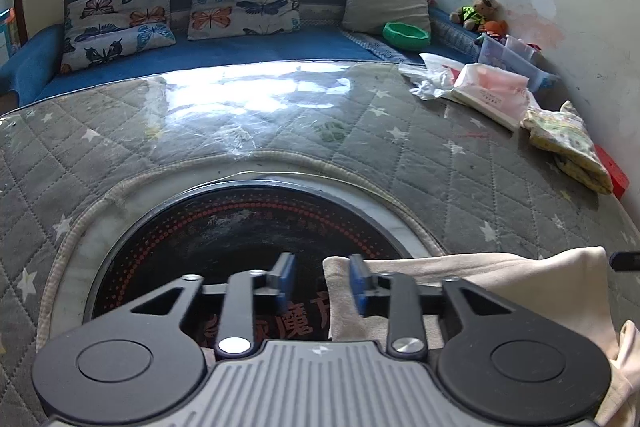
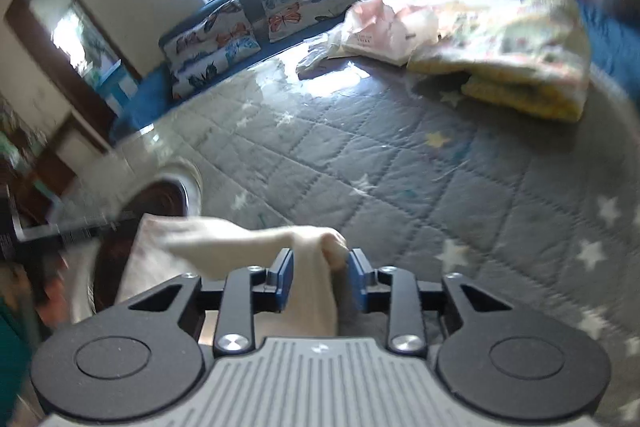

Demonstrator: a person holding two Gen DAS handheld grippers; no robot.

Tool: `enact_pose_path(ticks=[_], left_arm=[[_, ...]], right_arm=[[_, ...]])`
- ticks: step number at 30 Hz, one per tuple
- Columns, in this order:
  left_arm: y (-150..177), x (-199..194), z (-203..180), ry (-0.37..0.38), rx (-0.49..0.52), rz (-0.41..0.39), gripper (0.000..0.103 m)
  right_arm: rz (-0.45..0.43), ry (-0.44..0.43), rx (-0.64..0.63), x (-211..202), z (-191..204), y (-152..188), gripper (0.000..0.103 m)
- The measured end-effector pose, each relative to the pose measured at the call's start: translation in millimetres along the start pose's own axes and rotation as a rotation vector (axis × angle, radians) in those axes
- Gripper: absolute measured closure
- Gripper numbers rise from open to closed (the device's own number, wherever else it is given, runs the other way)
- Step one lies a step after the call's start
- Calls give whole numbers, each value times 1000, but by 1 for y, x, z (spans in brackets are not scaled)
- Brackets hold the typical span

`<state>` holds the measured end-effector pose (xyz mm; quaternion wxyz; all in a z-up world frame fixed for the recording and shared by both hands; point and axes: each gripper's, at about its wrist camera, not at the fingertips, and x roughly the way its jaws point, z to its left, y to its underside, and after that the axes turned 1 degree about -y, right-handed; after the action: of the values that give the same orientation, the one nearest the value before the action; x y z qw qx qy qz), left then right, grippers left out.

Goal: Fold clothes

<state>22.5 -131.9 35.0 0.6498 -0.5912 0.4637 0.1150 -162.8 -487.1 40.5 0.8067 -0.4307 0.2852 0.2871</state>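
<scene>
Lying between right gripper [image 2: 320, 277] fingers, cream cloth [image 2: 312, 291]; both grippers' fingers apart.

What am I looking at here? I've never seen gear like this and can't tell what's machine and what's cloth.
No robot: a person holds a two-finger gripper in each hand, each with a fisheye camera looking along its fingers. The left gripper is open over a round black plate set in the quilted table, with a cream garment at its right finger. The right gripper's view is blurred; the garment bunches between its fingers, though whether it is gripped is unclear. A folded yellow cloth lies farther back.
</scene>
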Motion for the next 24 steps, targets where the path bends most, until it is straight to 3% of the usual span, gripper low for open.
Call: enact_pose_path(ticks=[3,6,7,9,11,15,18,21,22,24], left_arm=[[0,6,-3,-6,3,17,62],[1,10,-6,-7,13,20,63],[1,11,-7,-6,15,20,64],[1,14,-7,-4,13,26,65],[1,16,-6,-5,10,31,82],[1,13,-4,-1,12,17,86],[-1,11,-1,-3,3,8,86],[-3,13,-5,-11,11,12,73],[-3,14,-7,-17,19,14,66],[-3,16,-12,-28,34,18,63]], right_arm=[[30,-62,150,15,-13,-8,71],[43,-106,221,27,-19,-12,72],[35,-118,226,29,-19,-13,75],[15,-134,234,31,-18,-15,91],[-31,-146,219,28,-15,-16,100],[-124,-164,99,8,-1,-16,100],[-85,-45,64,10,4,-21,92],[-17,9,61,23,3,-23,82],[-5,12,61,27,4,-22,81],[13,30,46,33,5,-20,80]])
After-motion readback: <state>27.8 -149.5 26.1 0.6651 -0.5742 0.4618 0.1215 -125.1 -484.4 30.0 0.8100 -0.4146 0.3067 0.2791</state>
